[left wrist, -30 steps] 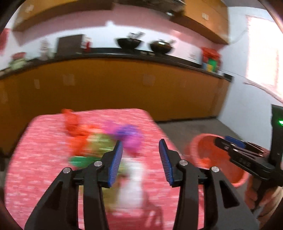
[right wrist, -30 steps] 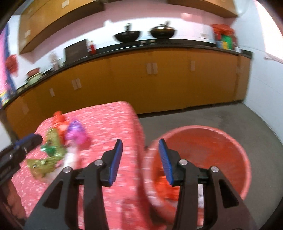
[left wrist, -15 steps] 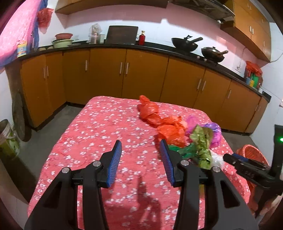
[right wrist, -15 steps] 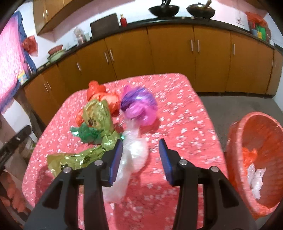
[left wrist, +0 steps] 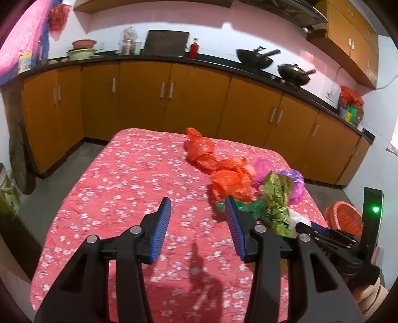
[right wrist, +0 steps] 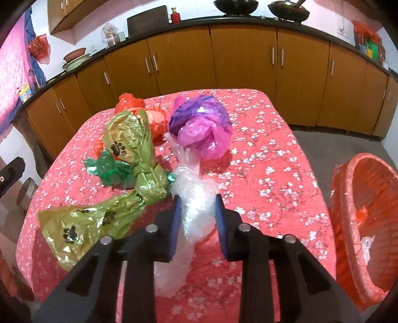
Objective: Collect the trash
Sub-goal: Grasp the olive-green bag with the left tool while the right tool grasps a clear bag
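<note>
Orange basket [right wrist: 358, 223] cut off by right edge.

bags [right wrist: 139, 159] bunched on table [right wrist: 273, 154], basket [right wrist: 365, 223] on floor to its right

My feeds are evenly lit by soft indoor light. In the left wrist view a window glares white at the far right edge, and a gripper's shadow [left wrist: 199, 268] falls on the tablecloth [left wrist: 119, 188] at lower centre. Both fisheye lenses bow the counter [right wrist: 248, 21] and darken the corners. Focus is sharp mid-frame; the clear plastic bag [right wrist: 196, 211] looks slightly soft at bottom centre of the right wrist view.
</note>
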